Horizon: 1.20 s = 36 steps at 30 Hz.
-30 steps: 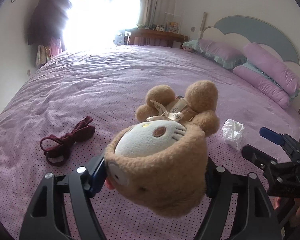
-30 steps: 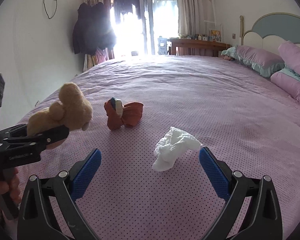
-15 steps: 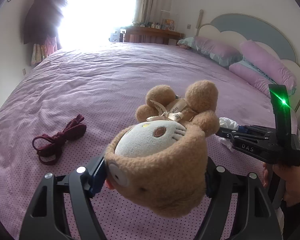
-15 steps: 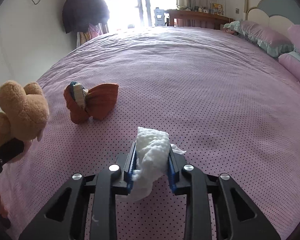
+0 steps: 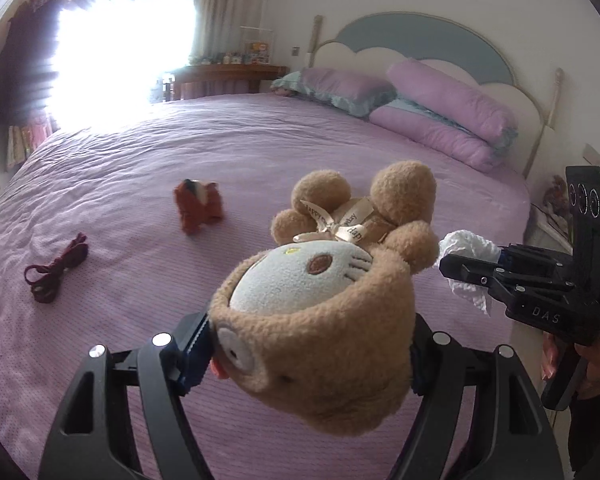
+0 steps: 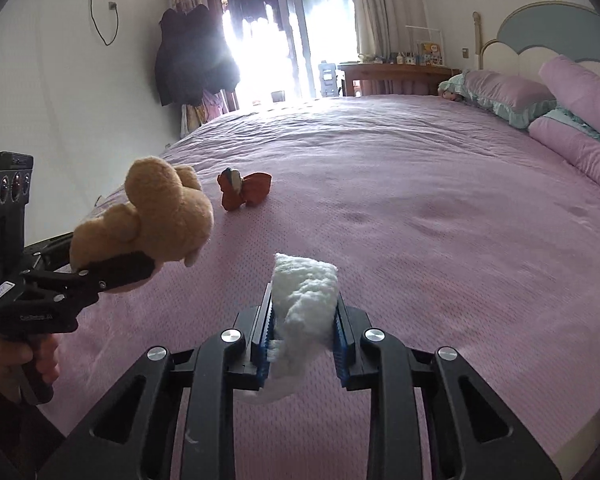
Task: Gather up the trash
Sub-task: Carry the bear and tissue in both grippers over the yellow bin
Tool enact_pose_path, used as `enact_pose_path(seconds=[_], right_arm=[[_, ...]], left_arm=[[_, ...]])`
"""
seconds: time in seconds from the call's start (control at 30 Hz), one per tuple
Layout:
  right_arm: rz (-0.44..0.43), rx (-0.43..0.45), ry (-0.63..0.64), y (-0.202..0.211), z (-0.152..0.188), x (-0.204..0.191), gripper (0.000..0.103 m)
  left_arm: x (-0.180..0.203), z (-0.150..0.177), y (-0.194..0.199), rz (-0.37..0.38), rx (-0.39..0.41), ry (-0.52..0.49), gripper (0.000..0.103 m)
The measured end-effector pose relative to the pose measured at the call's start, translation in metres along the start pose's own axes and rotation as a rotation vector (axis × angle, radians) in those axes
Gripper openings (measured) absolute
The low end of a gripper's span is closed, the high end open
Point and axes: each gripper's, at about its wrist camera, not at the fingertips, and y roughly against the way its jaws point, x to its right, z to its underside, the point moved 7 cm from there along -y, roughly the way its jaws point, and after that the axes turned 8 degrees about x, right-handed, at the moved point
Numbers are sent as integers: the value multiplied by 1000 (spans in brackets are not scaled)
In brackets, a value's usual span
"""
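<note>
My right gripper (image 6: 302,336) is shut on a crumpled white tissue (image 6: 304,300) and holds it above the purple bed (image 6: 420,220). The tissue also shows in the left wrist view (image 5: 470,248), pinched in the right gripper (image 5: 456,270) at the right edge. My left gripper (image 5: 308,354) is shut on a tan plush toy (image 5: 320,320) with a white cat face and a ribbon. In the right wrist view the toy (image 6: 156,216) hangs in the left gripper (image 6: 112,270) at the left, above the bed's edge.
A small orange-brown plush toy (image 5: 198,210) stands on the bed, also in the right wrist view (image 6: 244,192). A dark red cord (image 5: 56,270) lies at the bed's left. Purple pillows (image 5: 452,120) lie against the headboard. A wooden desk (image 6: 396,74) stands by the bright window.
The right gripper shut on the tissue and lifted it off the bed. The left gripper, still holding the plush toy, swung so the orange-brown toy came into view.
</note>
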Motion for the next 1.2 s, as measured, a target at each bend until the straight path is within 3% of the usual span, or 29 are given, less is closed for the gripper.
enact_pose_path(seconds=[0.3, 0.6, 0.77, 0.93, 1.03, 1.2], right_arm=[[208, 42, -108, 156, 69, 55, 25], [499, -28, -351, 267, 184, 129, 25], [603, -78, -506, 291, 244, 147, 25], [630, -112, -603, 299, 279, 153, 25], [645, -131, -643, 306, 293, 155, 26], [634, -161, -665, 301, 305, 157, 26]], left_arm=[[162, 50, -2, 311, -99, -112, 74], [294, 135, -17, 516, -280, -241, 74], [347, 184, -35, 598, -397, -296, 74], [394, 226, -52, 635, -467, -376, 78], [407, 241, -57, 660, -518, -362, 89], [410, 241, -51, 688, -511, -388, 93]])
